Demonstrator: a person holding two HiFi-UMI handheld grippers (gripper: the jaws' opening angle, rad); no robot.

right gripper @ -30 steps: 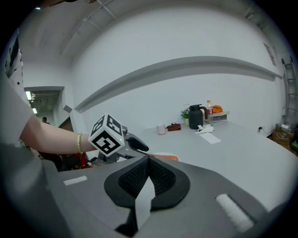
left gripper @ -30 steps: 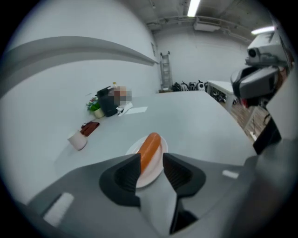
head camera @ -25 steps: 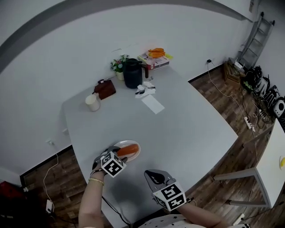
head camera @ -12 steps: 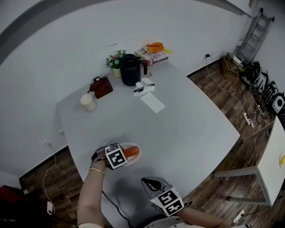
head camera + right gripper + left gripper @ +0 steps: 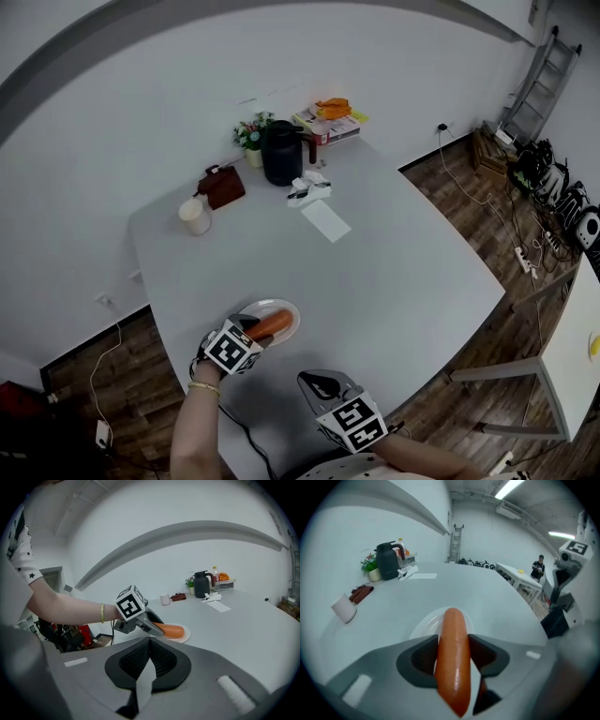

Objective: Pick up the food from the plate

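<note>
An orange sausage (image 5: 271,325) lies lengthwise between my left gripper's (image 5: 258,330) jaws, over a small white plate (image 5: 287,310) near the table's front left edge. In the left gripper view the sausage (image 5: 453,653) fills the gap and both dark pads (image 5: 423,654) touch its sides while the jaws are closing; the plate (image 5: 423,626) shows behind it. The right gripper view shows the left gripper (image 5: 157,625) on the sausage (image 5: 173,631) above the plate (image 5: 187,636). My right gripper (image 5: 319,382) hovers nearer the person, its jaws (image 5: 150,657) shut with nothing between them.
At the table's far side stand a black kettle (image 5: 280,153), a potted plant (image 5: 249,134), a white cup (image 5: 194,216), a brown case (image 5: 222,187), a sheet of paper (image 5: 327,220) and stacked books (image 5: 328,122). The table's front edge runs just below the plate.
The left gripper went in over the plate and drew back slightly toward the person, its jaws around the sausage. The right gripper has barely moved.
</note>
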